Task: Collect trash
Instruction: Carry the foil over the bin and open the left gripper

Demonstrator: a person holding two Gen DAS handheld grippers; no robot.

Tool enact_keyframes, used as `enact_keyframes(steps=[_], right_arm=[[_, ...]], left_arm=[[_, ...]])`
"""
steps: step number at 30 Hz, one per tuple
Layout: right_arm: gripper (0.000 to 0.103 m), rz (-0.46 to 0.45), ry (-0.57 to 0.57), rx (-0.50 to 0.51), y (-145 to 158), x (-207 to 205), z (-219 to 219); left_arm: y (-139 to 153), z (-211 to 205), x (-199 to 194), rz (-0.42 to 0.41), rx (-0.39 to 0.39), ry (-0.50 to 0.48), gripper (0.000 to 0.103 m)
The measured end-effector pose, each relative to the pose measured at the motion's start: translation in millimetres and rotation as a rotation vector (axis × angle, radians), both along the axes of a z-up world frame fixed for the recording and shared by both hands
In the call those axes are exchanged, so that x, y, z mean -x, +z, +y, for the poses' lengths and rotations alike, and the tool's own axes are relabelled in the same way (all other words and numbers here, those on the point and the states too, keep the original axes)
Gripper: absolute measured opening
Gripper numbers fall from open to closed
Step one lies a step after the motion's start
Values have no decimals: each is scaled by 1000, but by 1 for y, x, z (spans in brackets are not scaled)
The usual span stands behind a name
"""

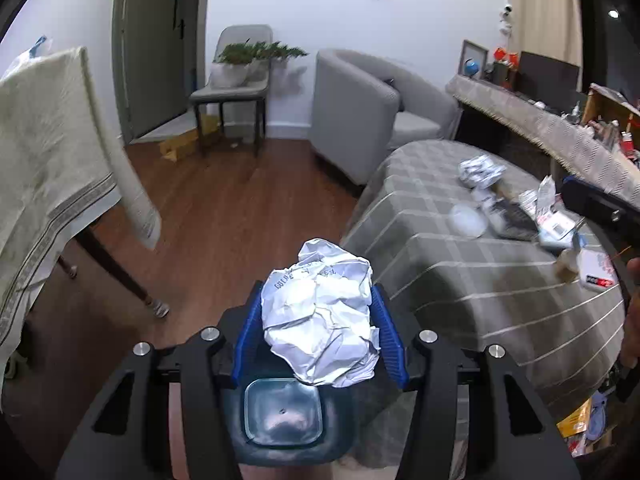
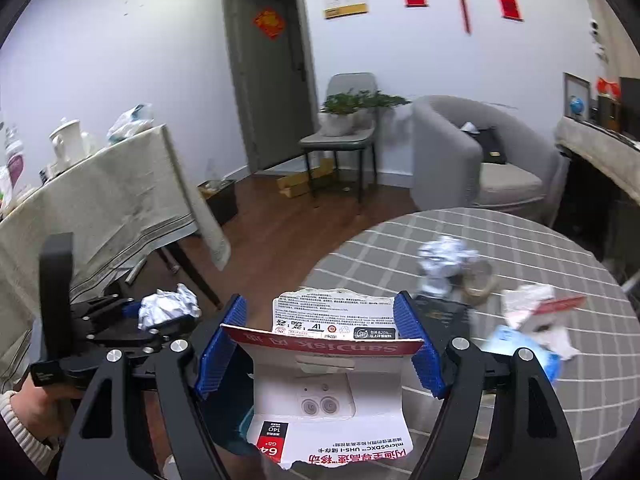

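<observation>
crumpled white paper ball [image 1: 320,312] with faint printed lettering sits pinched between the blue ribbed pads [image 1: 387,336] of the left gripper [image 1: 318,334], its jaws closed part-way onto the wad; the ball is held off the table, with wooden floor [image 1: 224,216] beyond it and a dark blue bin with a clear liner [image 1: 280,412] directly below the jaws. seen from the right wrist, that same gripper carries the ball at the left of the frame, held by a hand in a cream knitted sleeve [image 2: 24,420]. torn white-and-red sandisk memory card packaging [image 2: 328,364] is clamped between the blue pads of the right gripper [image 2: 320,344], jaws set wide and pressing on both edges of the card, its printed flap bent upright. just to the right lies the round table under a grey cloth with pale check lines [image 2: 440,240], where more litter waits: another crumpled white paper ball [image 2: 444,260], a brown ring of tape [image 2: 478,280], a crushed white wrapper with a red strip [image 2: 536,304] and a light blue piece [image 2: 516,344], all blurred. a beige-clothed side table [image 2: 100,208] stands to the left, well apart.
</observation>
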State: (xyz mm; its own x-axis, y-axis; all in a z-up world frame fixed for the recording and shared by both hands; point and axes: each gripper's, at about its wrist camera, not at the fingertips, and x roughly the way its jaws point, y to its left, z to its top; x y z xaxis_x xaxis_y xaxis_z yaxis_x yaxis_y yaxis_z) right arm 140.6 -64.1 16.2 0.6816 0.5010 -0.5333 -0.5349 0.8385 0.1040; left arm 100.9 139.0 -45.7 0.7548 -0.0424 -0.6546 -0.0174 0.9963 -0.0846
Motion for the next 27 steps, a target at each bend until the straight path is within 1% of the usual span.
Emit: enact_keyframes(steps=[3, 8, 17, 22, 25, 27], right_arm=[[77, 15, 37, 2, -5, 0, 23], [77, 38, 82, -3, -11, -1, 56], [77, 142, 128, 24, -37, -7, 102], [77, 180, 153, 21, -47, -9, 120], [77, 196, 160, 29, -53, -10, 128], [77, 208, 159, 32, -57, -11, 132]], left_arm=[[-8, 14, 0, 28, -11, 23, 55], [-25, 35, -2, 94, 13, 40, 55], [-73, 64, -8, 241, 45, 61, 56], [-101, 70, -11, 327, 54, 53, 56], [-111, 72, -12, 348, 42, 46, 59], [-111, 75, -11, 350, 55, 41, 68]])
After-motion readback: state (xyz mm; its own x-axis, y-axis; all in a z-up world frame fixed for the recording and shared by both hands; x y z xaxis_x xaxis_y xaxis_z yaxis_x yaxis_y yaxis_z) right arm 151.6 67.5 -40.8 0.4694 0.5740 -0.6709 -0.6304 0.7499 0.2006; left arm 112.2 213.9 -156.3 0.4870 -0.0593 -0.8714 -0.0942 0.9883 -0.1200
